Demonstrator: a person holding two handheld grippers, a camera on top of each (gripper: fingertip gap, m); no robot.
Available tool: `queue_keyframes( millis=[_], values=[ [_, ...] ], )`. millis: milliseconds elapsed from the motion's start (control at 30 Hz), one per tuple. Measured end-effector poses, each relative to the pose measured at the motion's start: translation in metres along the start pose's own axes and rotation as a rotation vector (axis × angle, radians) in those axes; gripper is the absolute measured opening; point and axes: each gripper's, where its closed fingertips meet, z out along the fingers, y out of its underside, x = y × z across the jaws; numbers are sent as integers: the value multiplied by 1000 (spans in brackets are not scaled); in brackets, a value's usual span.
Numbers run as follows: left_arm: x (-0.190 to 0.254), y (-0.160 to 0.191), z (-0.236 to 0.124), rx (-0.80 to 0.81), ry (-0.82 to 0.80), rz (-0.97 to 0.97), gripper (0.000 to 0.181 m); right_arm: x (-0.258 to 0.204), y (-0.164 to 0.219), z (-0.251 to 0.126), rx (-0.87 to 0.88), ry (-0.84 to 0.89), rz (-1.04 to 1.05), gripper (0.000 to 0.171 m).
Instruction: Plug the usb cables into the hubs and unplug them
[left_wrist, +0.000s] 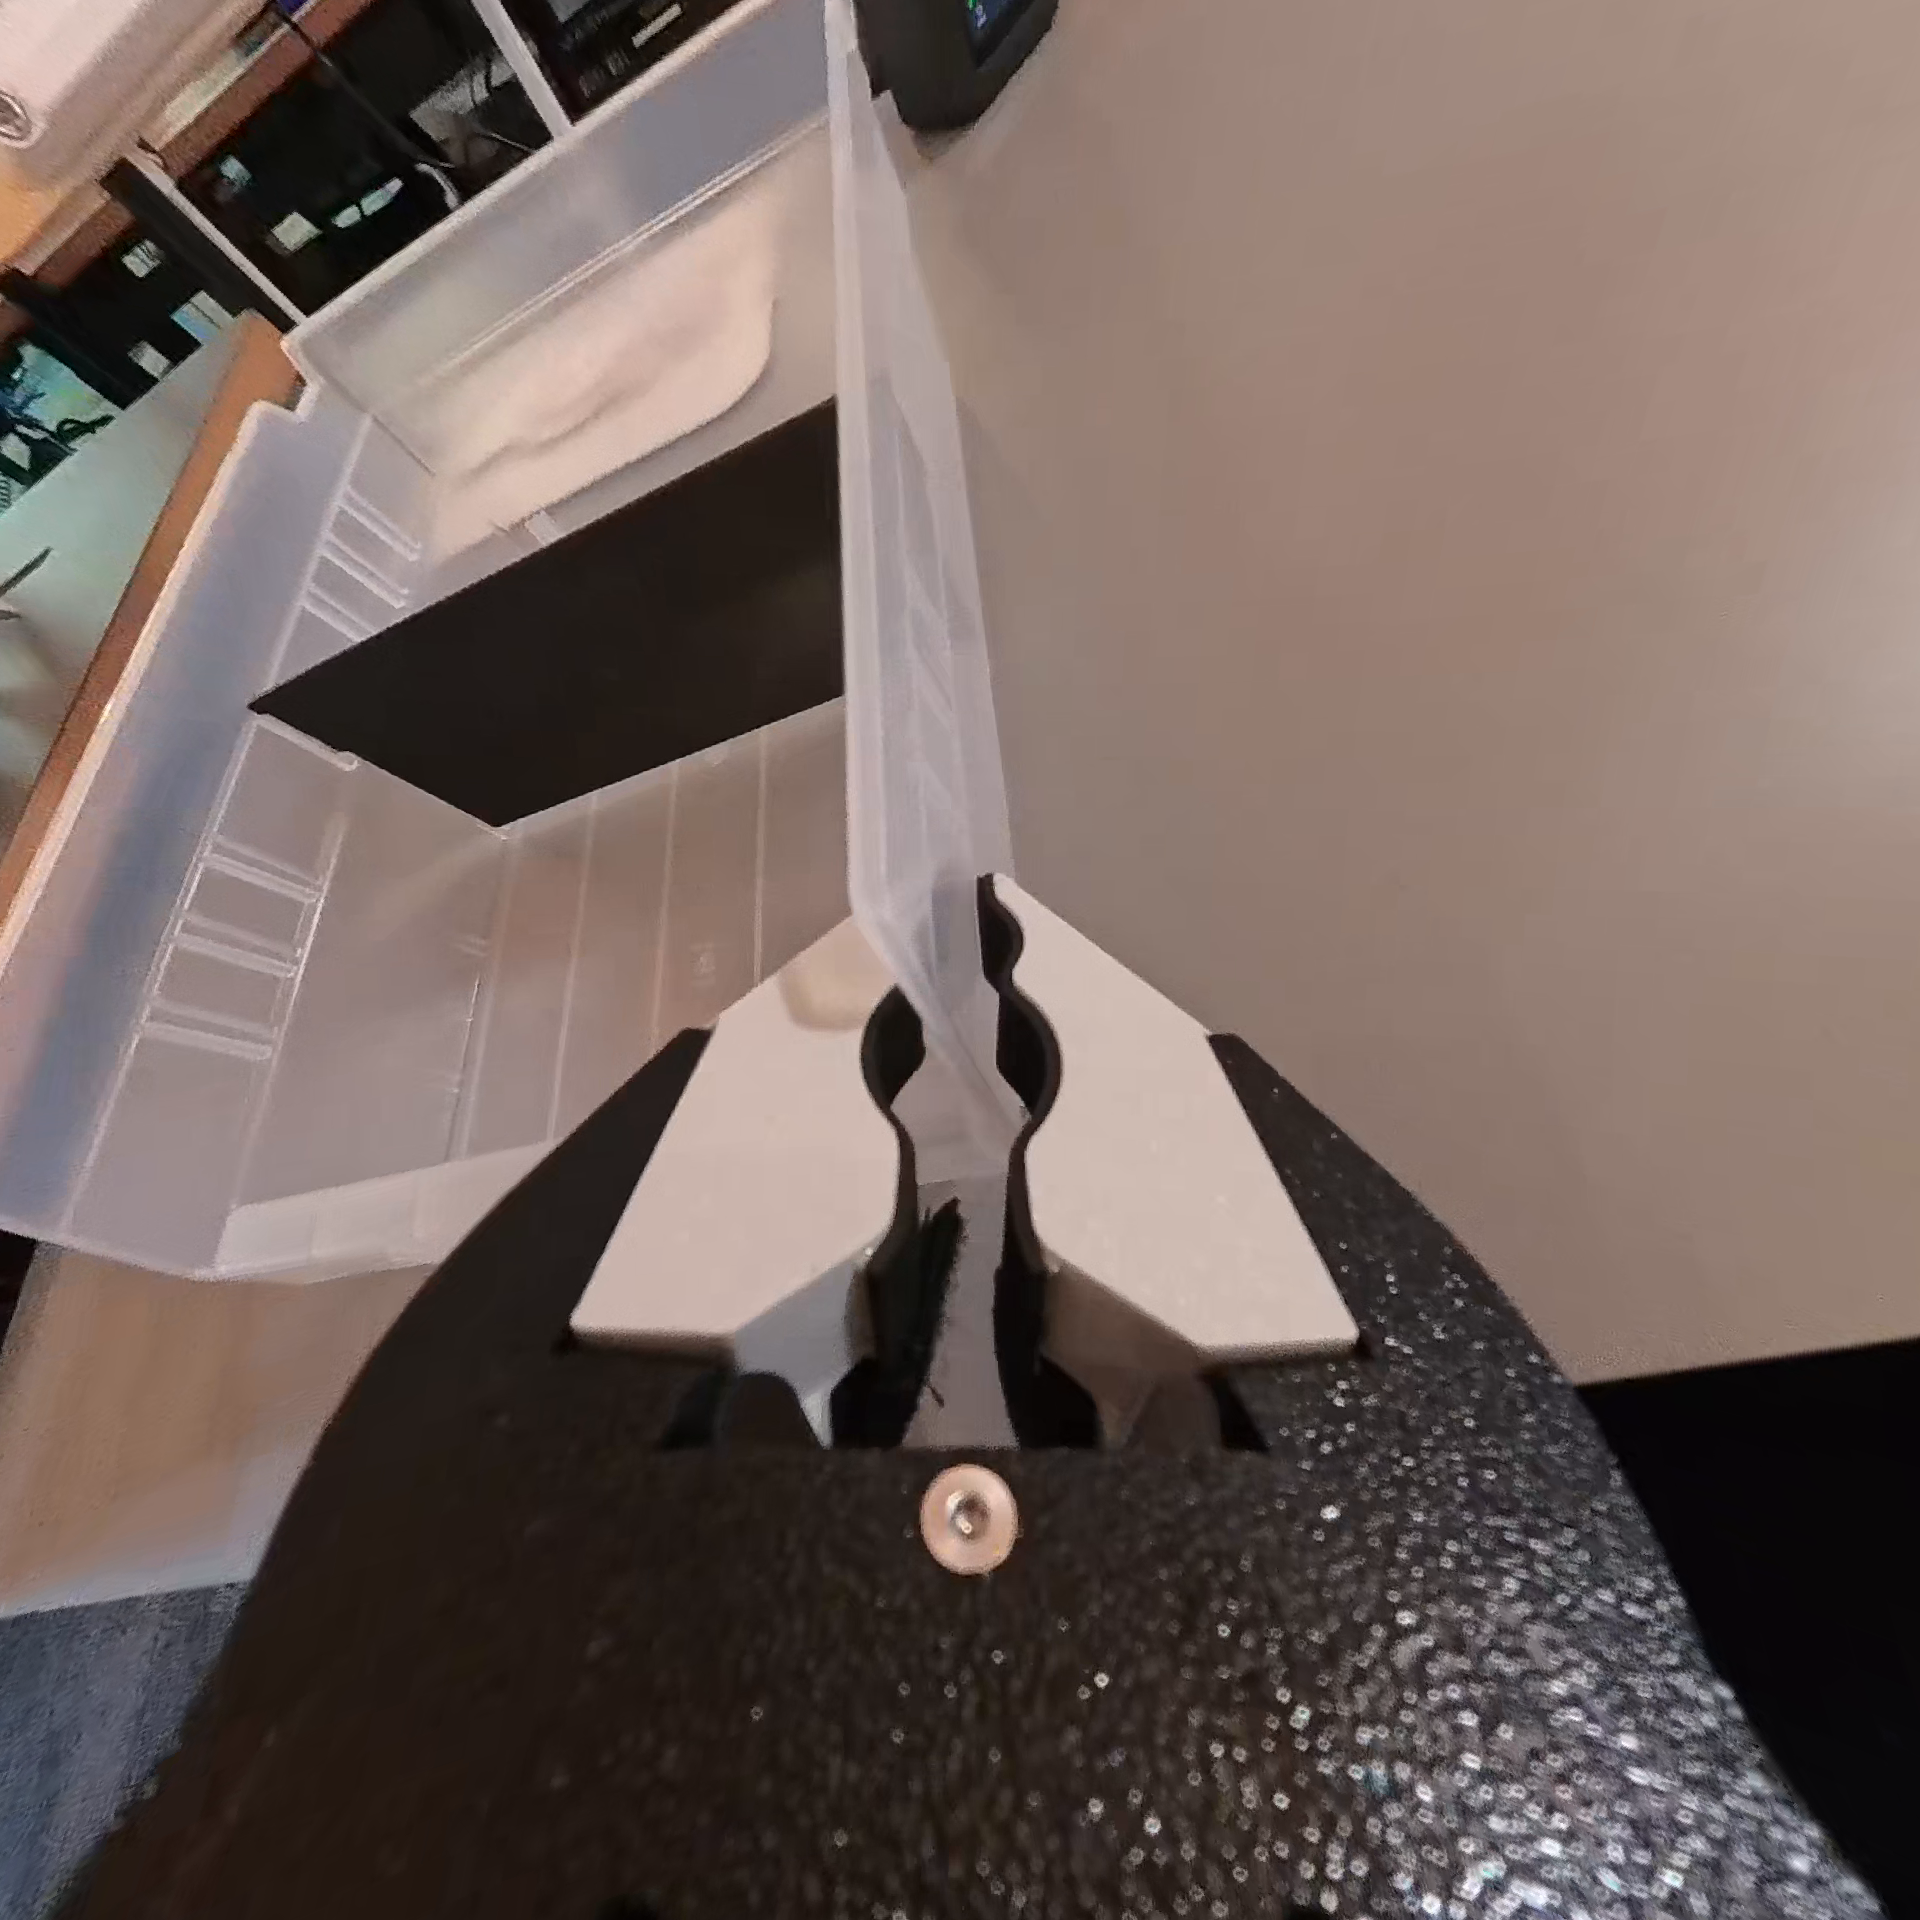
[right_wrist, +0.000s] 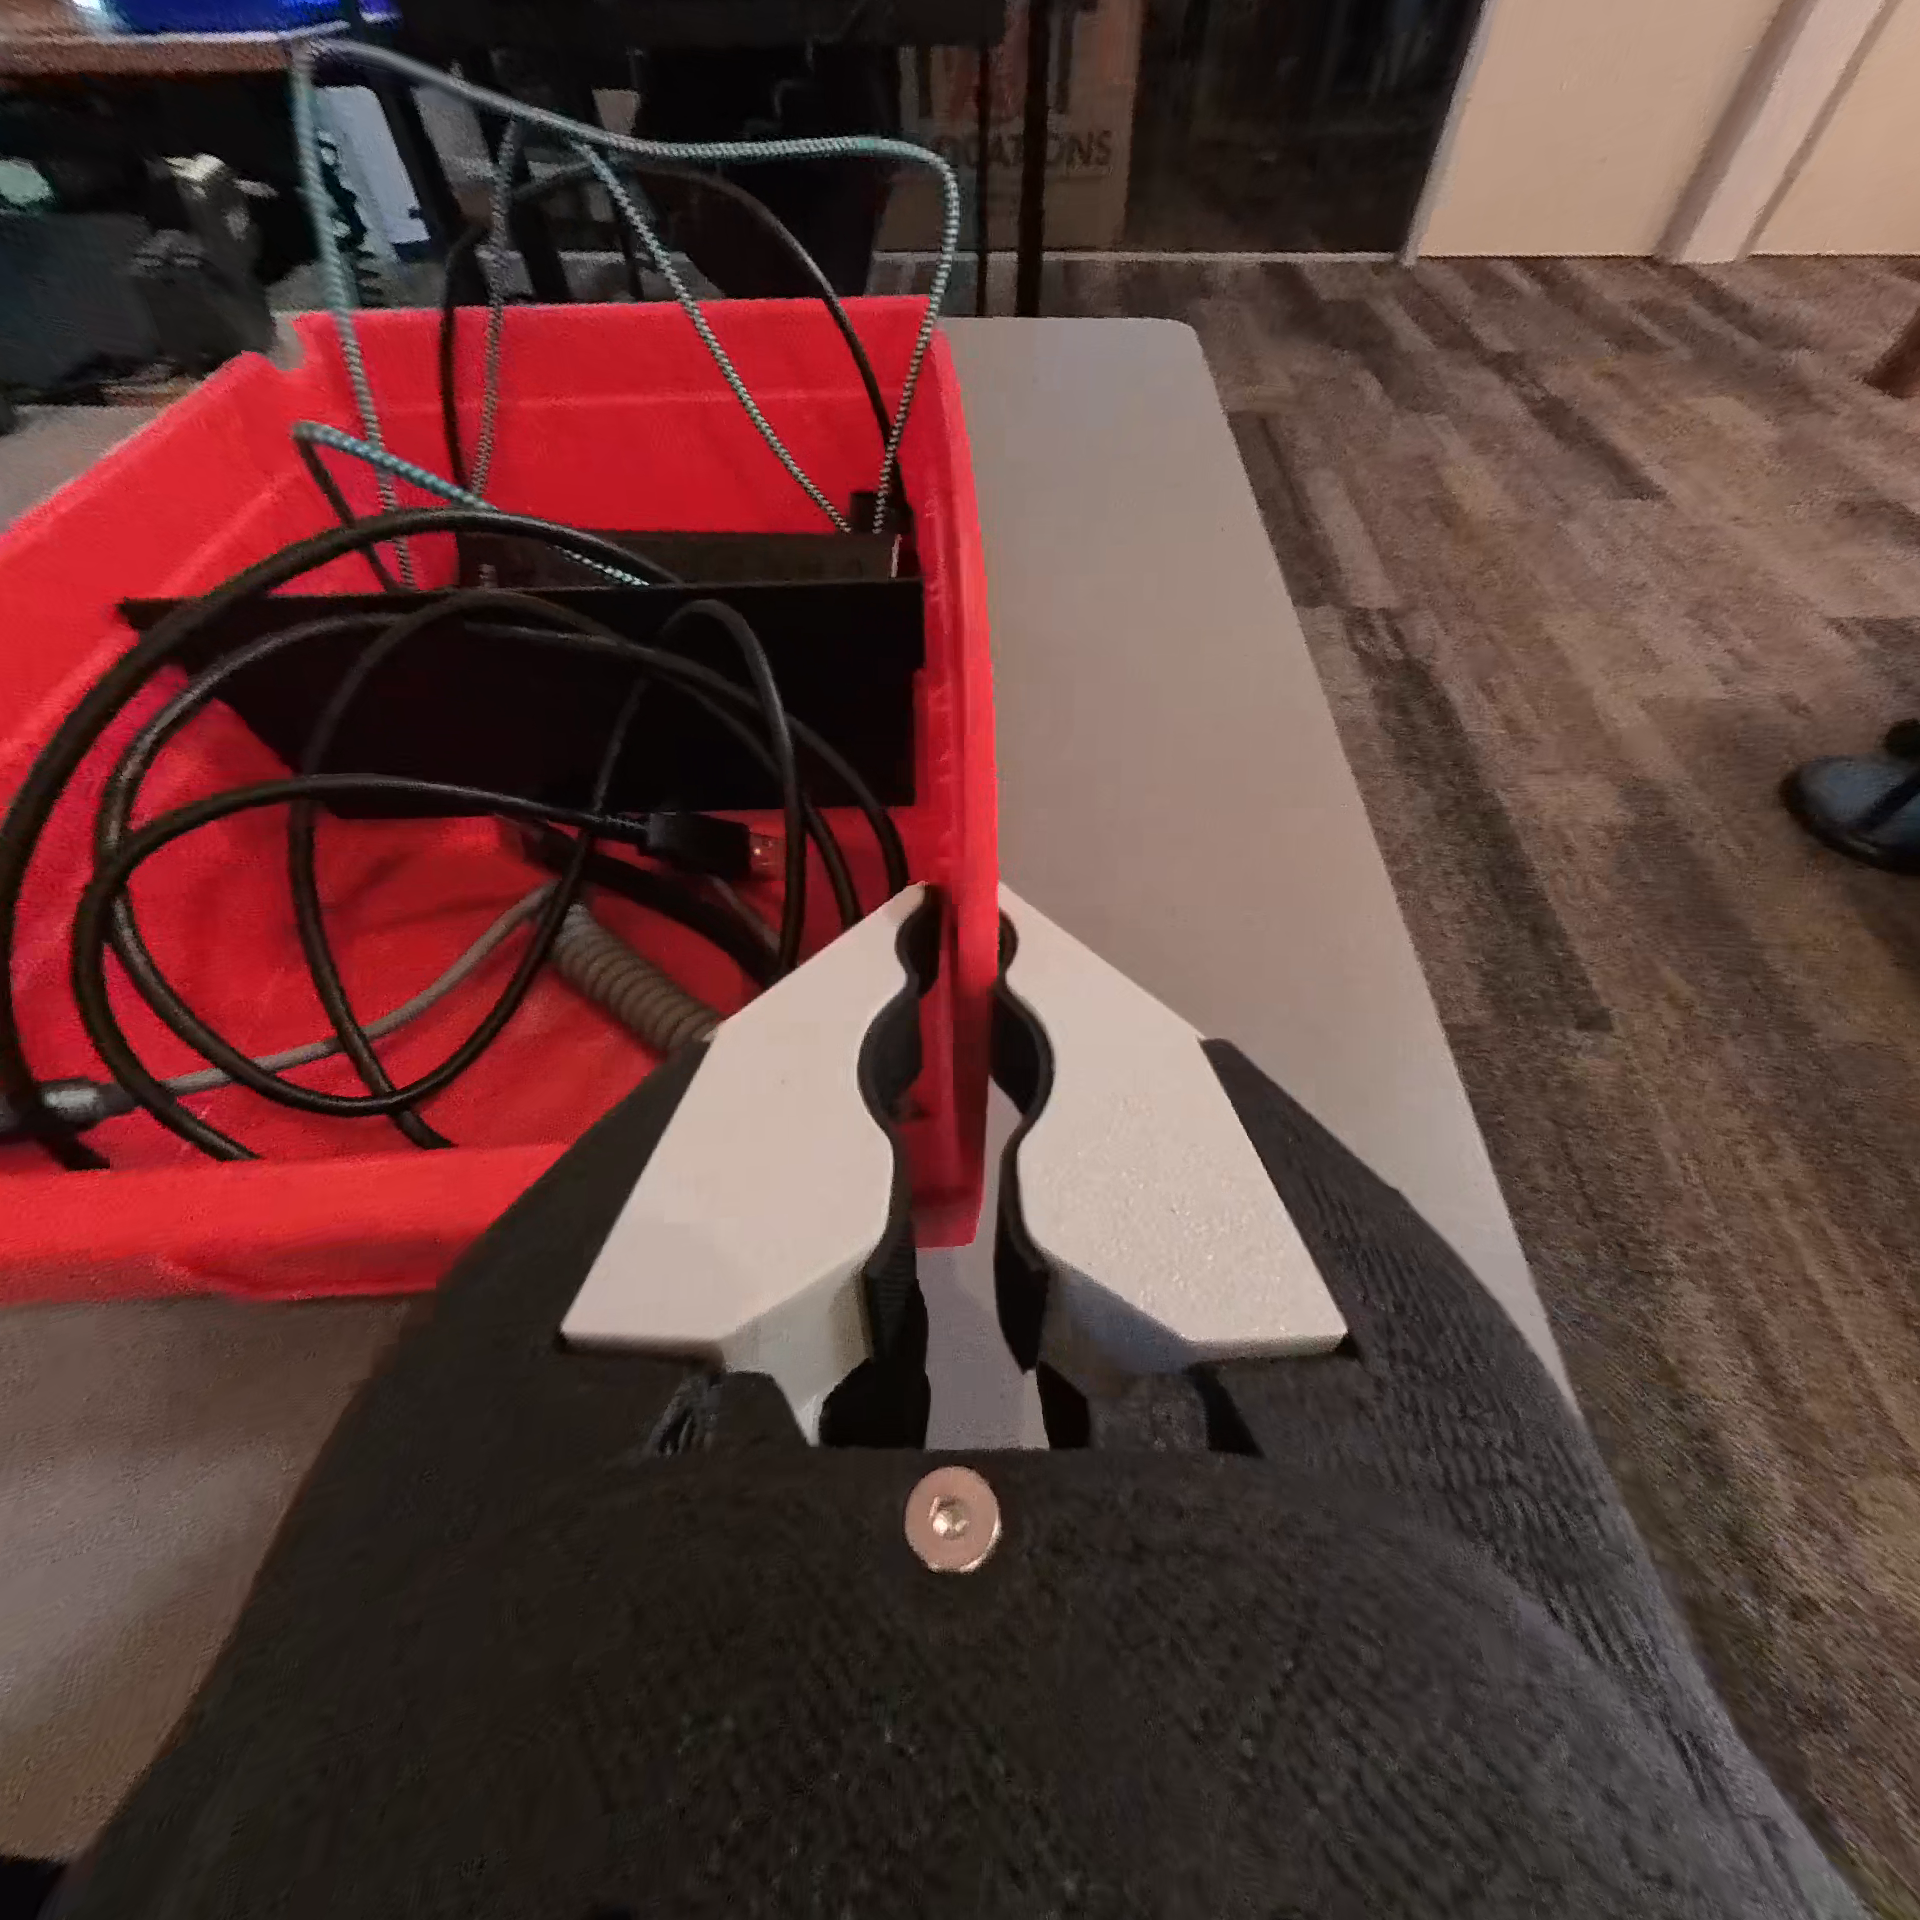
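In the left wrist view my left gripper (left_wrist: 948, 935) is shut on the right wall of a clear plastic bin (left_wrist: 914, 644); a black divider (left_wrist: 582, 644) crosses the bin. In the right wrist view my right gripper (right_wrist: 961, 904) is shut on the right wall of a red bin (right_wrist: 961, 727). The red bin holds coiled black cables (right_wrist: 343, 790), a black USB plug (right_wrist: 707, 840), a grey coiled cable (right_wrist: 623, 977), a teal braided cable (right_wrist: 665, 260) and a black hub (right_wrist: 727, 556) behind a black divider (right_wrist: 582, 707).
Both bins sit on a pale table (right_wrist: 1164, 727). The table's right edge borders grey carpet (right_wrist: 1610, 623), where a shoe (right_wrist: 1860, 800) shows. A dark device (left_wrist: 956, 62) sits at the table's far end. Shelves (left_wrist: 343, 177) stand behind the clear bin. Left tips to right tips: about 70 cm. It is some 40 cm from my left tips to the dark device (left_wrist: 956, 62).
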Motion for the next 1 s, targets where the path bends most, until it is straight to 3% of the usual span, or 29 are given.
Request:
queue_keyframes(
  millis=[200,400,667,1000],
  values=[
    [-4,-1,-6,40,11,0,2,-22,-3,6,13,-48,-46,1],
    [-22,-18,-42,141,-17,-61,3,-63,-7,12,16,-69,-82,4],
    [-44,-32,-77,158,-117,-35,3,-146,-10,23,17,-77,-208,7],
    [-64,-38,-91,179,-176,-77,4,-287,-11,33,58,-164,-236,9]
  ],
)
